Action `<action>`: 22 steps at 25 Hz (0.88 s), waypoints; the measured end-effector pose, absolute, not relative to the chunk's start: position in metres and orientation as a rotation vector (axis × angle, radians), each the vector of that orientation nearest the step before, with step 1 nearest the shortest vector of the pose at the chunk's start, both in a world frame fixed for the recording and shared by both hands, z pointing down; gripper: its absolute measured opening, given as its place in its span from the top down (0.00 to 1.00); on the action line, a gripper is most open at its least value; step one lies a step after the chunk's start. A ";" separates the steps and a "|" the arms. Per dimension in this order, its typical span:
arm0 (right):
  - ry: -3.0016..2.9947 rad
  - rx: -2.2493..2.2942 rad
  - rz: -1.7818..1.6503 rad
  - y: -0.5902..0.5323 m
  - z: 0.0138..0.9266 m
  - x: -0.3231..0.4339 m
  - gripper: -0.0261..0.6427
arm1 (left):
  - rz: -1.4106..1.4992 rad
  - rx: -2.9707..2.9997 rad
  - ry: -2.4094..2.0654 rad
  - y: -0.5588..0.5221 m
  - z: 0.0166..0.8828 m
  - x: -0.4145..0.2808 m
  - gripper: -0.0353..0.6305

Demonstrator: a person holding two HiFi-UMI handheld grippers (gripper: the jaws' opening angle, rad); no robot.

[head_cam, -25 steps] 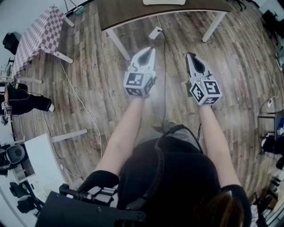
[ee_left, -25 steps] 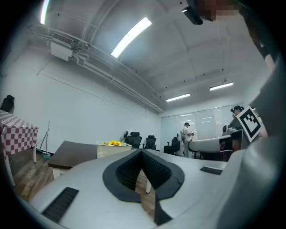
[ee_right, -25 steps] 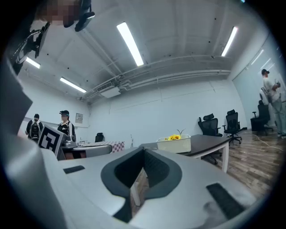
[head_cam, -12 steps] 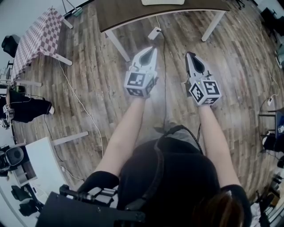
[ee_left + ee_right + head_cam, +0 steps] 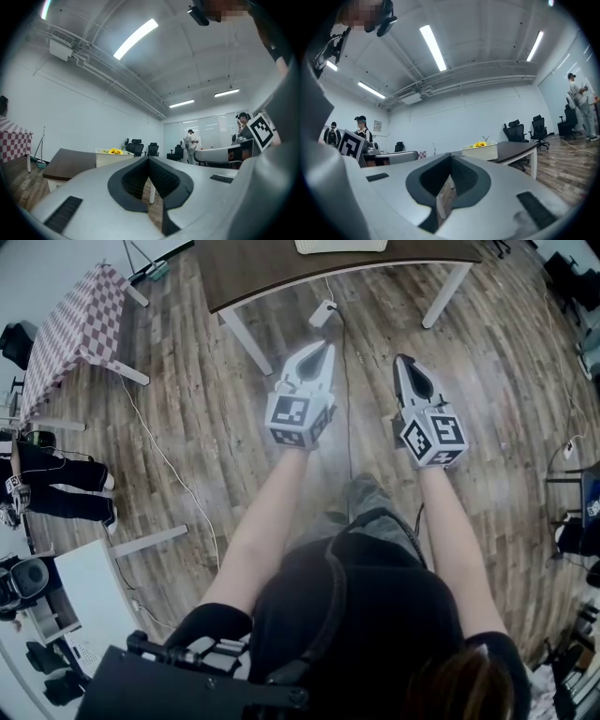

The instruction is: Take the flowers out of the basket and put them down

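In the head view, the left gripper (image 5: 323, 346) and the right gripper (image 5: 401, 360) are held short of the dark table (image 5: 272, 268). The white basket (image 5: 339, 245) is seen on that table. In the left gripper view, the jaws are seen pressed together, nothing between them, and the yellow flowers (image 5: 113, 151) lie in the basket on the table. In the right gripper view, the jaws are likewise closed and empty, well apart from the table.
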State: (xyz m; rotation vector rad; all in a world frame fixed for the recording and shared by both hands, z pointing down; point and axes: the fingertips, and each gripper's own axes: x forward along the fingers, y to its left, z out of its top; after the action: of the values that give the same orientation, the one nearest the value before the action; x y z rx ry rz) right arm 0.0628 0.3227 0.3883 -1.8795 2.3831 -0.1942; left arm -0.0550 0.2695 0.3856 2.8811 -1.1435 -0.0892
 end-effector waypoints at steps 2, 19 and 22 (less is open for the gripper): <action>2.390 -1.875 -0.193 0.315 0.387 0.064 0.96 | -0.088 2.883 -1.146 0.263 0.385 -0.053 0.95; 2.471 -1.804 -0.209 0.201 0.401 0.115 0.96 | -0.073 2.794 -1.248 0.162 0.403 -0.010 0.95; 2.484 -1.796 -0.203 0.180 0.403 0.126 0.96 | -0.088 2.778 -1.264 0.143 0.403 0.000 0.95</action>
State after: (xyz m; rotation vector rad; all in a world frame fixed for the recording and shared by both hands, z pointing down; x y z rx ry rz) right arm 0.1262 0.1800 0.4032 -1.7958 2.4839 -0.2030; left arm -0.0004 0.1429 0.4026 2.7780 -1.2636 -0.0878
